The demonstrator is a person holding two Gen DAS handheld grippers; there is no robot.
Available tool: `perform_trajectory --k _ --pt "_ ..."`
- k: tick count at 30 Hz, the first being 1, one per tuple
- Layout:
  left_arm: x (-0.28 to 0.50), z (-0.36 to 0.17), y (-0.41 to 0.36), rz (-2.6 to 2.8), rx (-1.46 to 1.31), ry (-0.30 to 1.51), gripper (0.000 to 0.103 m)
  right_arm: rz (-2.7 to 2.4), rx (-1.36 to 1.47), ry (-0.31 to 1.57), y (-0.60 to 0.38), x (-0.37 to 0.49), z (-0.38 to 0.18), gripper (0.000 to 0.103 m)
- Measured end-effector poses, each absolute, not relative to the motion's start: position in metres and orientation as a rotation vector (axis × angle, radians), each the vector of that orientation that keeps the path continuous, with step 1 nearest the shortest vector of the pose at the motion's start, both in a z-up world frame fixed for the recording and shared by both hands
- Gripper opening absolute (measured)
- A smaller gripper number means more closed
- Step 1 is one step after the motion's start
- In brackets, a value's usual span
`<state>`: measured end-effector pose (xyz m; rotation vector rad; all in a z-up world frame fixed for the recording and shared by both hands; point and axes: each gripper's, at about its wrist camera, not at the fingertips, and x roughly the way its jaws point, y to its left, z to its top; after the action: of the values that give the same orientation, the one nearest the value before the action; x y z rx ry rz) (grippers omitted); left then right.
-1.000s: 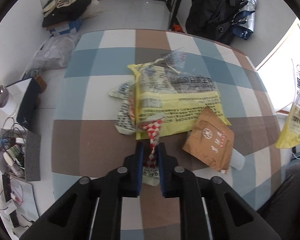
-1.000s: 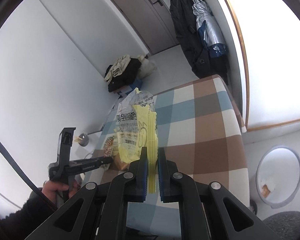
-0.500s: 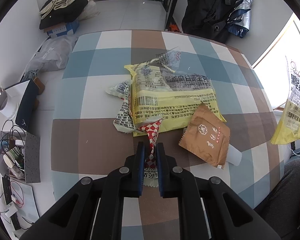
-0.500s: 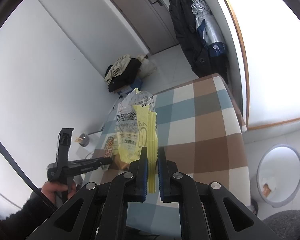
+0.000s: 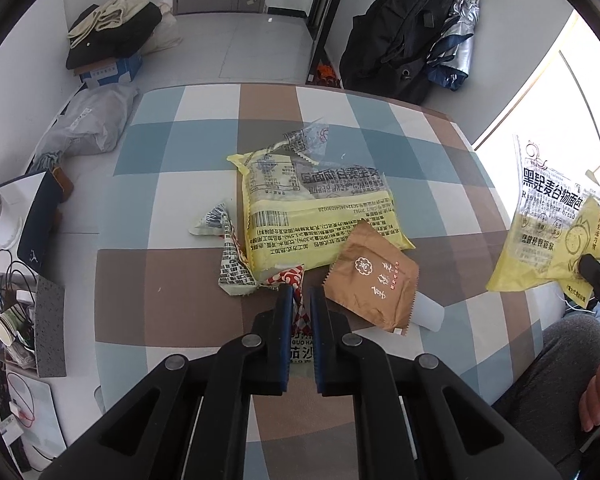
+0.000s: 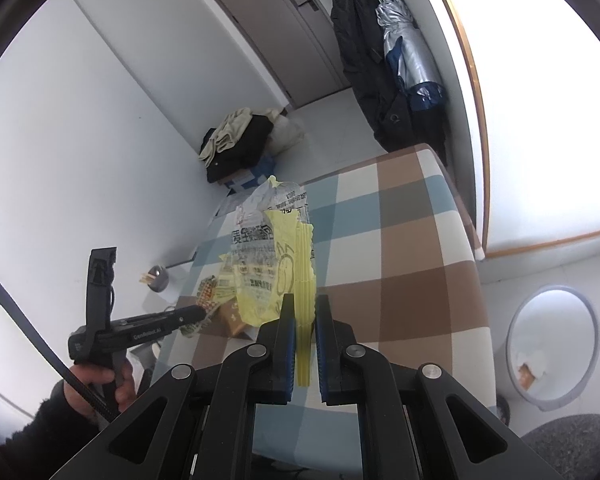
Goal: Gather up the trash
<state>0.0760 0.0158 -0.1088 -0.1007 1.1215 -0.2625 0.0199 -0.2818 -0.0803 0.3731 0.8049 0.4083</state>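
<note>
On the checked table (image 5: pixel 204 148) lies a pile of wrappers: a big yellow bread bag (image 5: pixel 320 216), a brown packet (image 5: pixel 370 280), a black-and-white wrapper (image 5: pixel 230 256) and a clear wrapper (image 5: pixel 308 140). My left gripper (image 5: pixel 300 296) is shut on a red-and-white checked wrapper (image 5: pixel 288 278) at the pile's near edge. My right gripper (image 6: pixel 303 304) is shut on a second yellow bread bag (image 6: pixel 268 264), which it holds up in the air off the table's right side. That bag (image 5: pixel 548 232) also shows in the left wrist view. The left gripper (image 6: pixel 198 313) shows in the right wrist view, in a person's hand.
A round grey bin (image 6: pixel 552 344) with a white liner stands on the floor right of the table (image 6: pixel 416 264). Coats and an umbrella (image 6: pixel 404 60) hang at the far wall. Clothes on a box (image 5: pixel 112 40) and a grey bag (image 5: pixel 84 128) lie on the floor. A person's knee (image 5: pixel 556 360) is at the near right.
The left jaws have narrowed a little onto the checked wrapper, and that view has tilted slightly. The right gripper and its bag have kept still.
</note>
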Motion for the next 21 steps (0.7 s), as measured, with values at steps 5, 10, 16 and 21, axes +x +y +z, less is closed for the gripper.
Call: perform_trajectory --k 5,10,16,21 --pt "0.074 -0.109 0.017 -0.262 -0.112 1.131 0.005 0.415 0.363 0.806 -0.278 0.017 -0.082 0.008" --pt "0.067 -0.104 0.021 -0.267 -0.136 1.123 0.004 0.419 0.343 0.813 -0.272 0.016 -0.084 0.008" --pt "0.063 -0.099 0.026 -0.258 -0.158 1.123 0.004 0.406 0.342 0.818 -0.272 0.015 -0.086 0.008" --pt "0.058 -0.097 0.027 -0.283 -0.173 1.120 0.004 0.414 0.336 0.812 -0.269 0.008 -0.085 0.008"
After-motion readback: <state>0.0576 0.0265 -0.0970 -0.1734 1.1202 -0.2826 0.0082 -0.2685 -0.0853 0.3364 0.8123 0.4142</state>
